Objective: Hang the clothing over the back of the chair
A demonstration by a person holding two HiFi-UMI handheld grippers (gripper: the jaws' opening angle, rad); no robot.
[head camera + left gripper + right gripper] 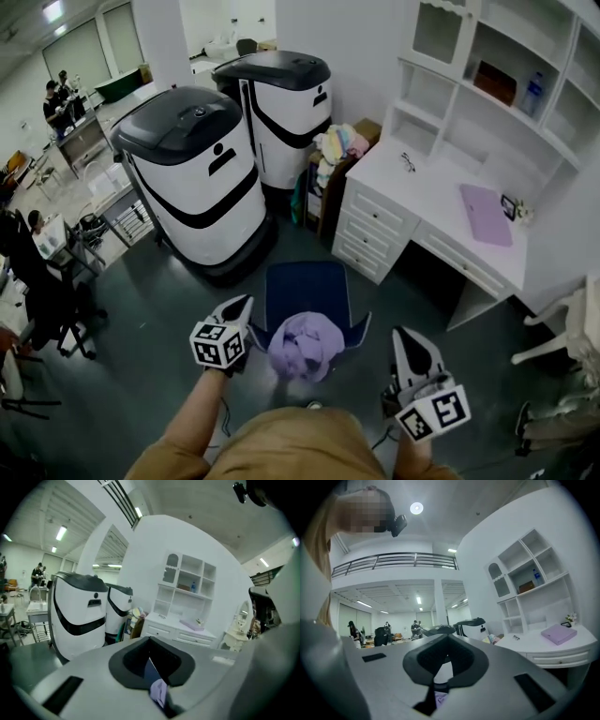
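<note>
A lavender garment (305, 345) lies bunched over the back of a blue chair (307, 289) just in front of me. My left gripper (241, 307) is beside the chair's left edge, raised and apart from the cloth, with its jaws together and nothing in them. My right gripper (405, 336) is off the chair's right side, also shut and empty. In the left gripper view, the garment (158, 692) and the chair's blue (151, 671) show through the slit under the closed jaws. In the right gripper view, a scrap of the garment (440, 698) shows low down.
Two large white-and-black machines (197, 178) (281, 112) stand behind the chair. A white desk with shelves (441, 202) carrying a purple folder (486, 214) is at the right, with a pile of clothes (339, 145) beside it. Black office chairs (47, 291) stand at the left and a white chair (562, 337) at the far right.
</note>
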